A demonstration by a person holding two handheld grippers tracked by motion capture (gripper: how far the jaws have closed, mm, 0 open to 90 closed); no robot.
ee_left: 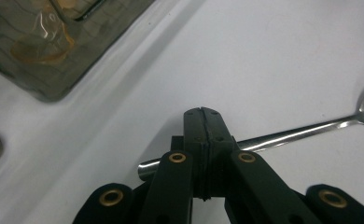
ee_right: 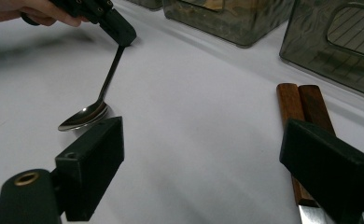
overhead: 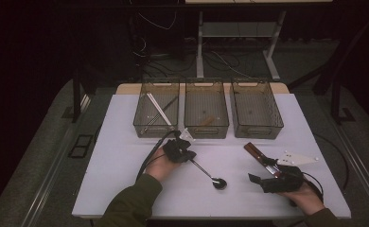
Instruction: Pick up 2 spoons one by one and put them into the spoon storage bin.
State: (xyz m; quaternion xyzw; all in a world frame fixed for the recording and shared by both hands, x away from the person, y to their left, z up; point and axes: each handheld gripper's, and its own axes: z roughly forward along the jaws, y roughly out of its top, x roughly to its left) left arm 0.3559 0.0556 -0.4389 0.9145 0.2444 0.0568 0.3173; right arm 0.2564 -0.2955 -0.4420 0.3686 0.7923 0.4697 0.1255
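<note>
Jaws of the left gripper point(overhead: 188, 154) are clamped on the handle of the spoon point(overhead: 210, 173), whose bowl rests on the white counter point(overhead: 126, 137); the right gripper point(ee_right: 203, 158) stands wide open, one jaw over two wooden-handled knives point(ee_right: 304, 107). Three clear bins point(overhead: 206, 116) stand behind: the left one holds chopsticks point(overhead: 157, 111), the middle one a small brown piece I cannot identify.

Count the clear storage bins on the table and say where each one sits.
3, in a row along the table's far edge: left bin holding chopsticks, middle bin with a small brown item, right bin, which looks empty. None seem hidden.
</note>
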